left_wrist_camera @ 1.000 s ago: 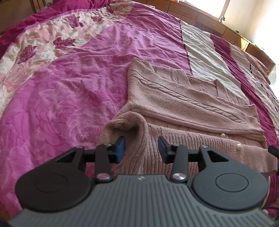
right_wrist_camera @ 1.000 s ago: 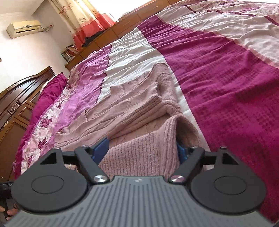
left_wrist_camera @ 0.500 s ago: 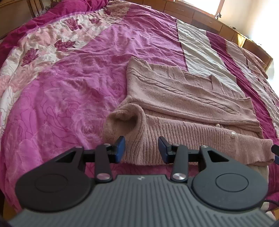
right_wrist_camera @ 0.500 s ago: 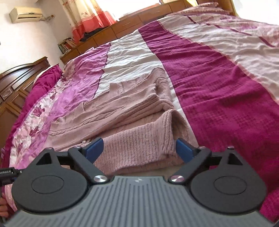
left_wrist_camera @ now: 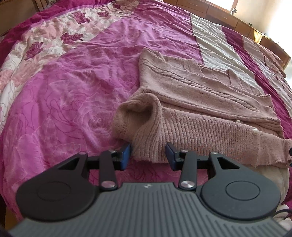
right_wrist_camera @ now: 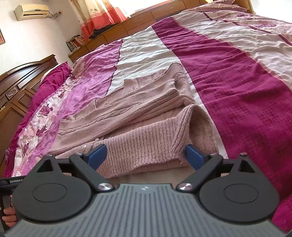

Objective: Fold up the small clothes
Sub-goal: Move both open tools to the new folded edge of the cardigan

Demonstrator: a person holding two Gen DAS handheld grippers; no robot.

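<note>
A dusty-pink knit cardigan (left_wrist_camera: 200,102) with pearl buttons (left_wrist_camera: 254,130) lies folded on the bed, its sleeves laid across the body and its ribbed hem nearest me. My left gripper (left_wrist_camera: 148,155) stands partly open at the hem's left corner. The hem's edge reaches between its blue pads (left_wrist_camera: 126,155), and they do not pinch it. In the right wrist view the cardigan (right_wrist_camera: 146,113) shows from the other end. My right gripper (right_wrist_camera: 146,156) is wide open at the hem's right corner, and the cloth lies slack between its fingers.
The bedspread (left_wrist_camera: 73,82) is pink, magenta and white, and wrinkled. A dark wooden headboard (right_wrist_camera: 21,76) stands at the left, low wooden cabinets (right_wrist_camera: 146,16) run along the far wall. A person's hand (right_wrist_camera: 7,217) holds the other gripper at the lower left.
Both grippers have drawn back from the cardigan, so its hem now lies on the bed in front of them. The right jaws have spread wider off the cloth.
</note>
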